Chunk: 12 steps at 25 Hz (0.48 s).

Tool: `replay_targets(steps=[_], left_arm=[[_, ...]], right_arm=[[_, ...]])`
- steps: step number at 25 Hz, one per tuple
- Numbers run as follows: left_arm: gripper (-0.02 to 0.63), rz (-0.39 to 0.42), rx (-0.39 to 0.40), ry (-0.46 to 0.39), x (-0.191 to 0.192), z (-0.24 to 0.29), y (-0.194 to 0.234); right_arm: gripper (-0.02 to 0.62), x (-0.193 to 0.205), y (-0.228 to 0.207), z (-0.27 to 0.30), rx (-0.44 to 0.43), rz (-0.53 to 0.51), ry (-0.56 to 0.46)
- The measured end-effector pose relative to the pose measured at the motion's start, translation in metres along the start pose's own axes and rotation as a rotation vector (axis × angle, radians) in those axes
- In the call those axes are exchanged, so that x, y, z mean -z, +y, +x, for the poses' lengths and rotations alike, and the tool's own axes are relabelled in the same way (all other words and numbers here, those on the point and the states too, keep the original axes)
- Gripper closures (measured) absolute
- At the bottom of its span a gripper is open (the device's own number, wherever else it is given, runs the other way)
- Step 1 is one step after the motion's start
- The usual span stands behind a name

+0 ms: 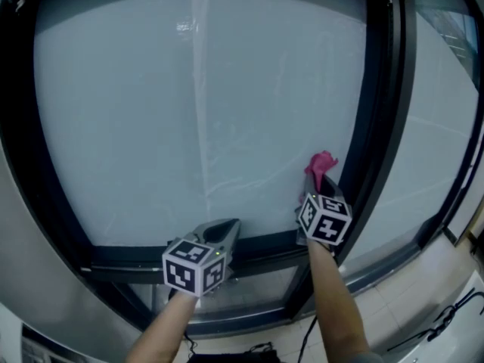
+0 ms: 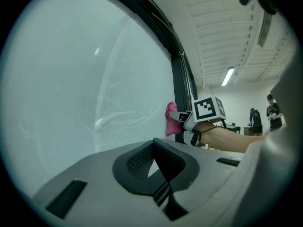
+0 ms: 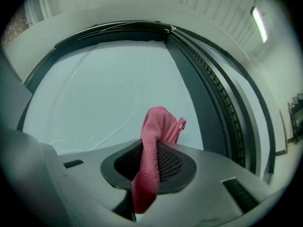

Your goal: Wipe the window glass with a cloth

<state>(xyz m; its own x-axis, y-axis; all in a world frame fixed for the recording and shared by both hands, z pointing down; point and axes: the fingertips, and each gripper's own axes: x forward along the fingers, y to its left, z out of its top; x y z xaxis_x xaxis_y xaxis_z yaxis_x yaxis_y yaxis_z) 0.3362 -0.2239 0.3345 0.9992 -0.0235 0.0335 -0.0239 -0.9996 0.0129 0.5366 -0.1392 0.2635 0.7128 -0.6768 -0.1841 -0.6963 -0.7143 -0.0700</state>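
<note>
A large pane of window glass (image 1: 197, 112) fills the head view inside a black frame (image 1: 378, 89). My right gripper (image 1: 316, 181) is shut on a pink cloth (image 1: 321, 165), which stands up from the jaws near the pane's lower right corner, next to the black upright. In the right gripper view the pink cloth (image 3: 154, 150) hangs pinched between the jaws, with the glass (image 3: 104, 93) just beyond. My left gripper (image 1: 221, 231) is shut and holds nothing, low by the bottom rail. The left gripper view shows the right gripper (image 2: 182, 122) with the cloth (image 2: 171, 120) against the glass (image 2: 71, 79).
A second pane (image 1: 435, 127) lies to the right of the black upright. A grey sill (image 1: 378, 267) and a tiled floor (image 1: 408, 316) with a dark cable (image 1: 454, 312) are below. Two people (image 2: 265, 115) stand far off in the room.
</note>
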Motion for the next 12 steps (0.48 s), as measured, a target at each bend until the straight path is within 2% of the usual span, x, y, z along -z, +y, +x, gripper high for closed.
replay_targets(steps=[12], left_arm=[[0.598,-0.021,-0.075,-0.017,-0.001,-0.032,0.023]], right_arm=[[0.531,0.001,0.079,-0.011,-0.147,-0.031,0.002]])
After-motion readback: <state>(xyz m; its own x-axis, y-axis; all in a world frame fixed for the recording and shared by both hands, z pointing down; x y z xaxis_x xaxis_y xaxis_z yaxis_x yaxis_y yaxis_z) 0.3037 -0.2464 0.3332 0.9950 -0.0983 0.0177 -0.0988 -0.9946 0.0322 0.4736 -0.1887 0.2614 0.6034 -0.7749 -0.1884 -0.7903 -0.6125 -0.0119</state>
